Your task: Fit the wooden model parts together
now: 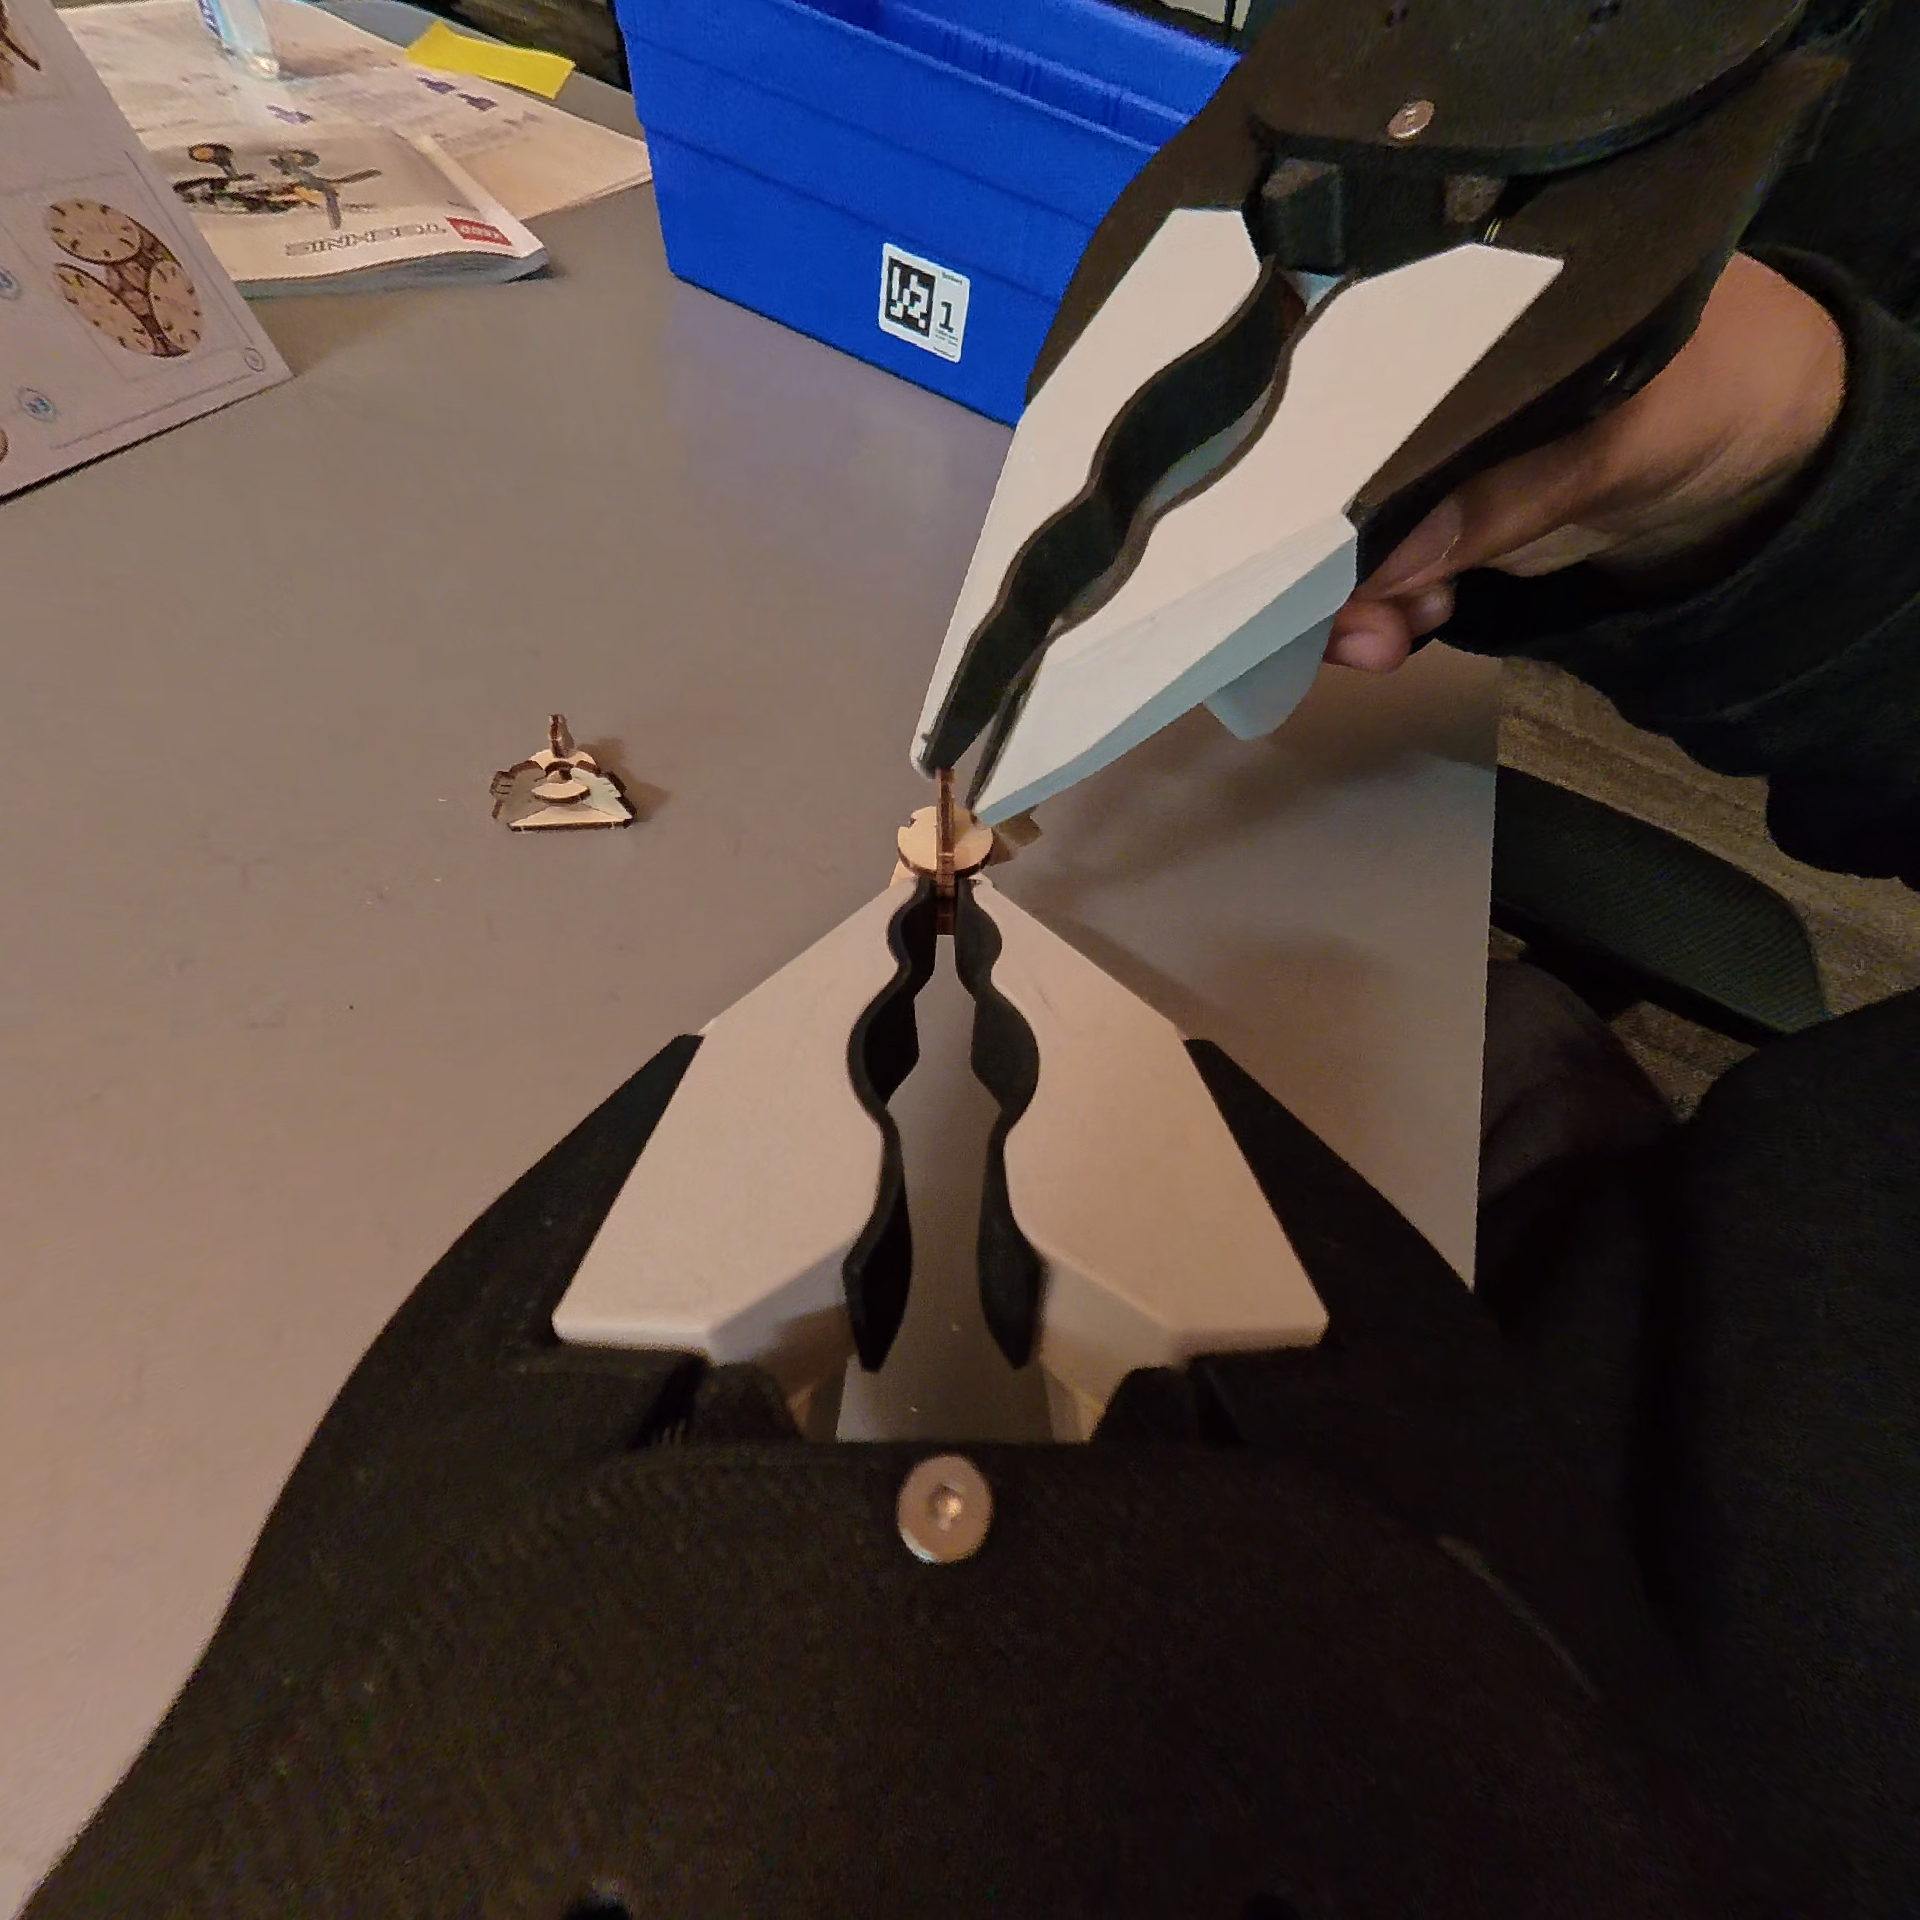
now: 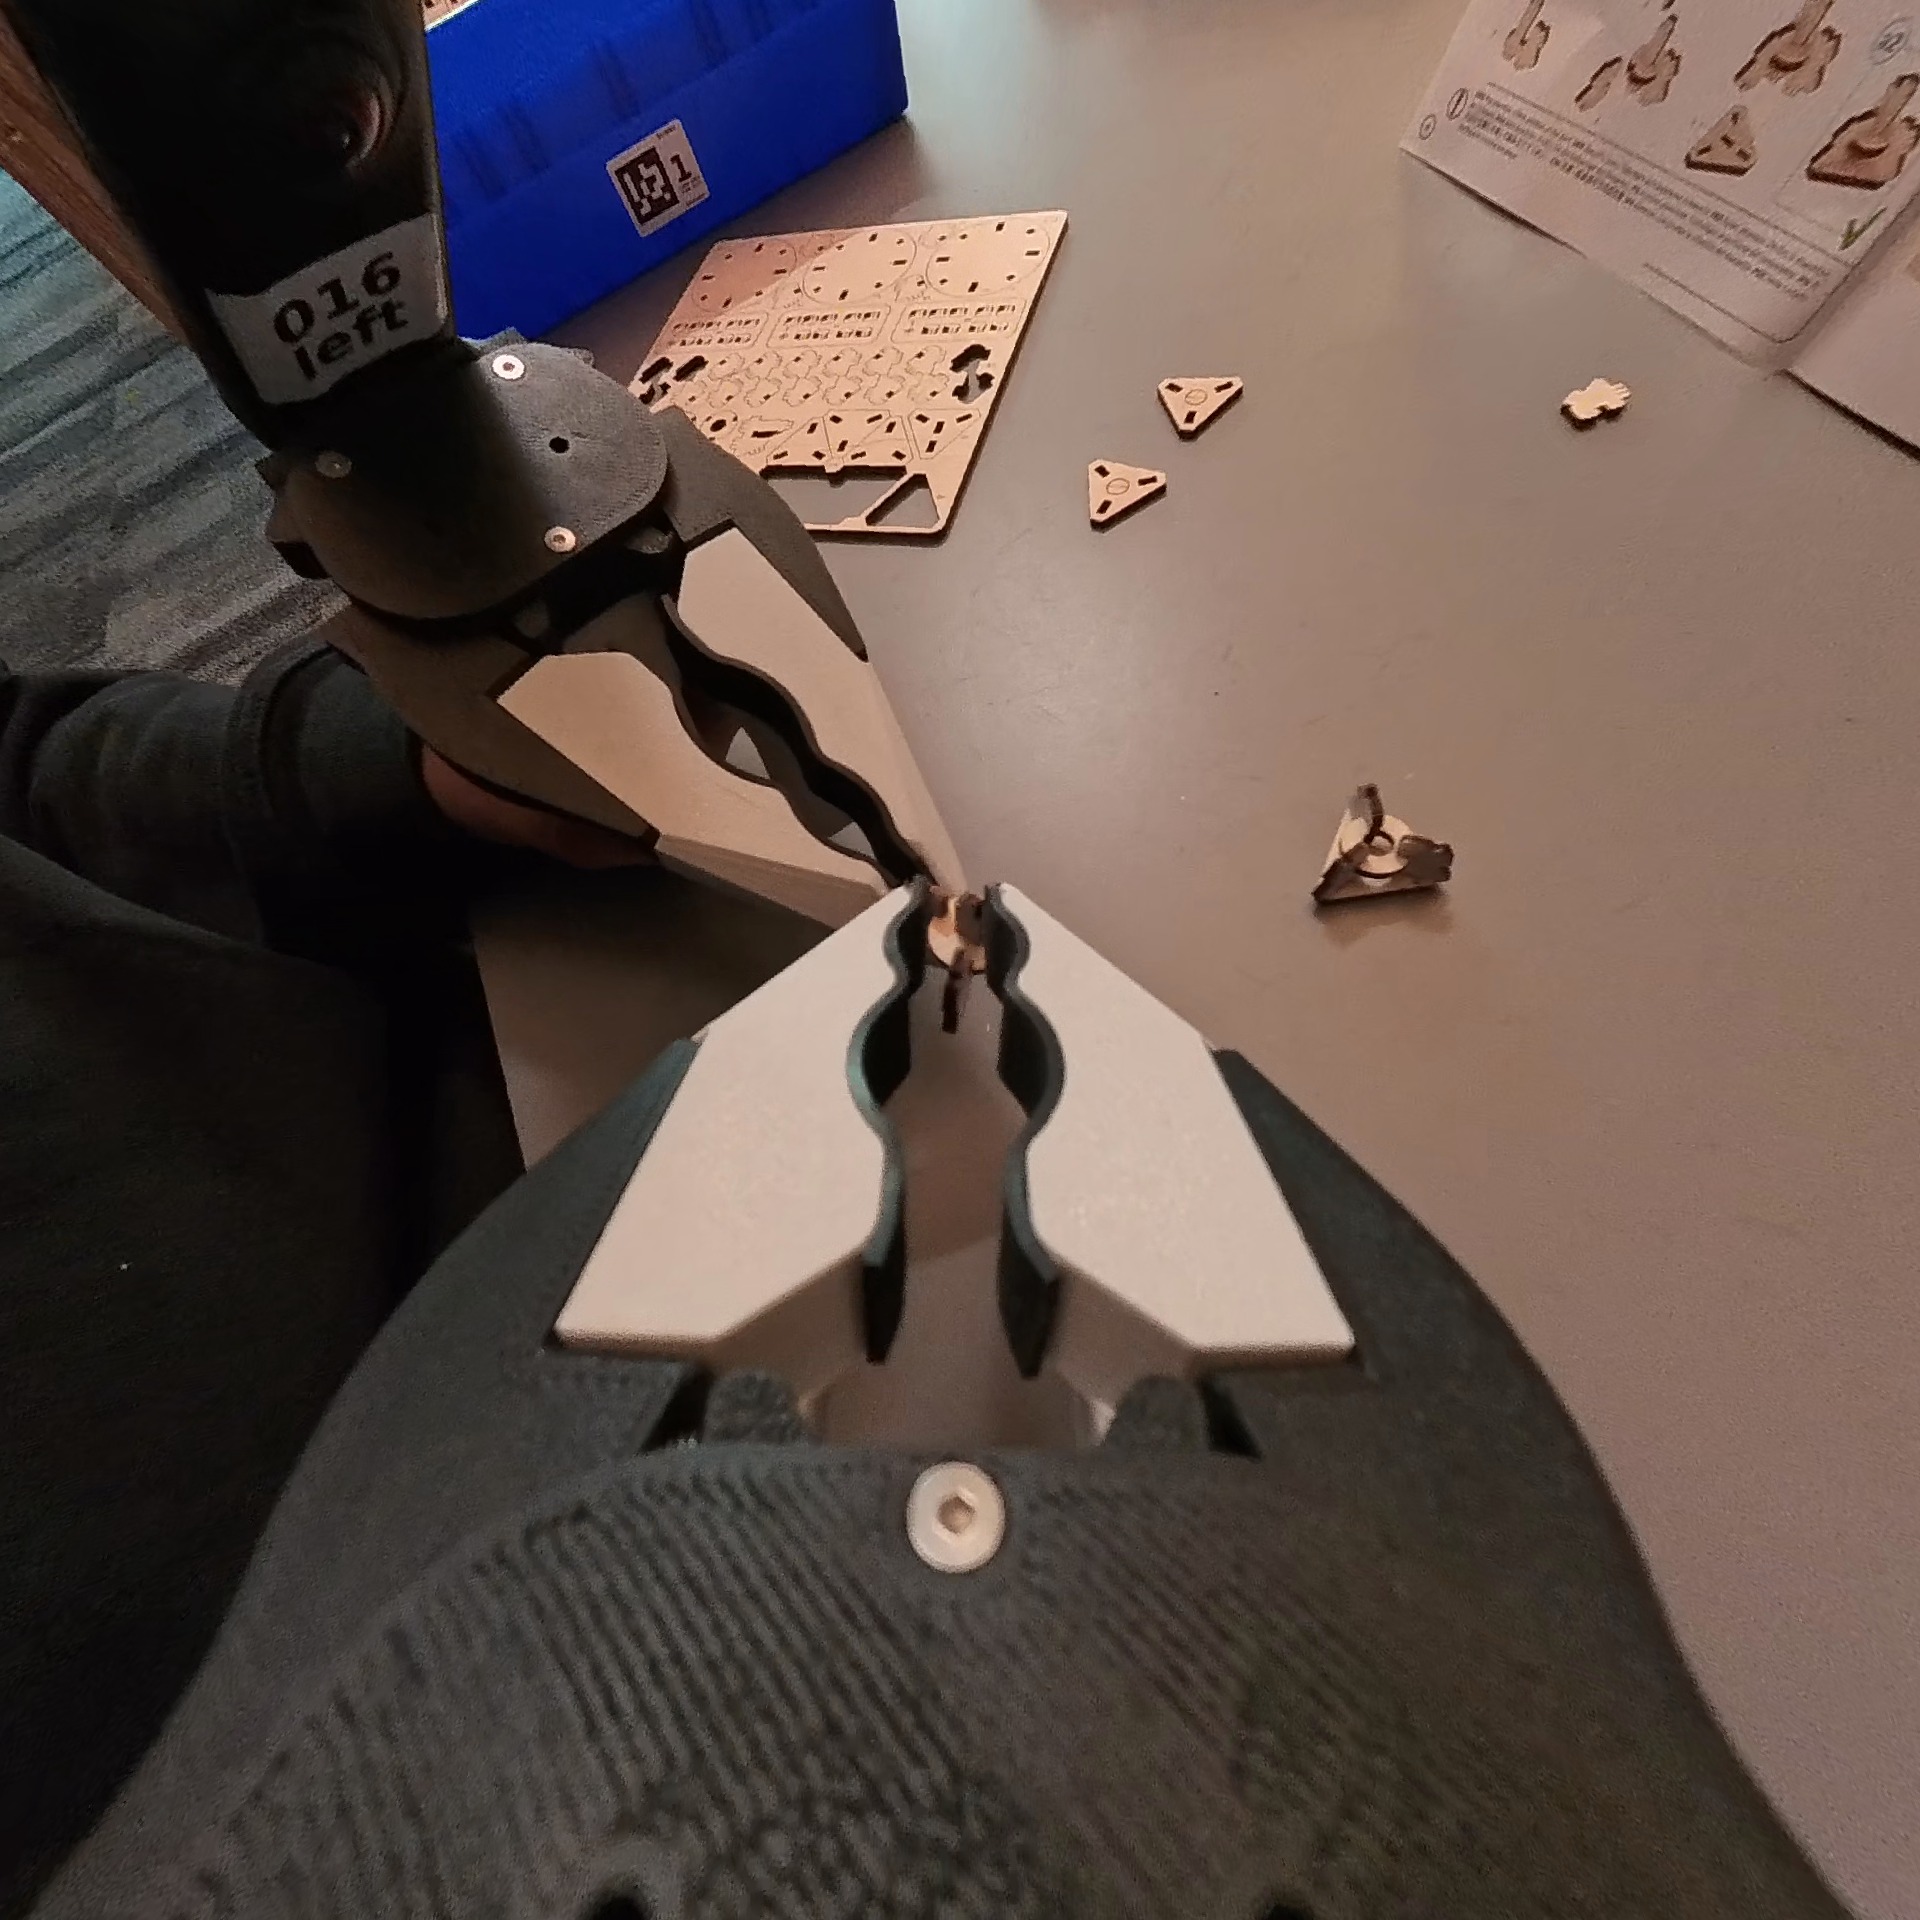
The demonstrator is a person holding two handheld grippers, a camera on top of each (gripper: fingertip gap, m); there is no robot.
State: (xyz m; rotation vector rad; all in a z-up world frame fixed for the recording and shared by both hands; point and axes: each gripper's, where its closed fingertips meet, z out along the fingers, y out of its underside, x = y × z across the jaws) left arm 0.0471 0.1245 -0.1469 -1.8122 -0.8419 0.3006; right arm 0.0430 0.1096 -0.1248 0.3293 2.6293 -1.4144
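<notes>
Closest to the lens, the left gripper [image 1: 940, 899] has its tips pinched tight on a thin wooden peg [image 1: 944, 831] that runs through a small wooden disc [image 1: 925, 847], so that little wooden piece is held up just above the gray table [image 1: 416, 582]. Coming in from the upper right of the disc, the right gripper [image 1: 951, 779] is narrowed down around the top end of the same peg; from its own camera the pads [image 2: 902, 925] sit close on either side of the disc and peg, but I can't tell for sure if they're actually pressing. A hand [image 1: 1621, 478] in a dark sleeve grips that tool.

Left of the disc, well apart, sits a small assembled triangular wooden stand [image 1: 561, 790]. Further back from the disc lie two loose wooden triangles [image 2: 1125, 490], a tiny cut-out bit [image 2: 1595, 400], and a flat wooden sheet of laser-cut parts [image 2: 862, 364].

Beyond that is a blue plastic bin [image 1: 852, 177] with a square black-and-white marker sticker [image 1: 923, 301]; can't see what's inside it. Instruction booklets [image 1: 343, 208] and a printed sheet [image 1: 94, 291] are spread out at the far left. Carpet shows off the table edge.
</notes>
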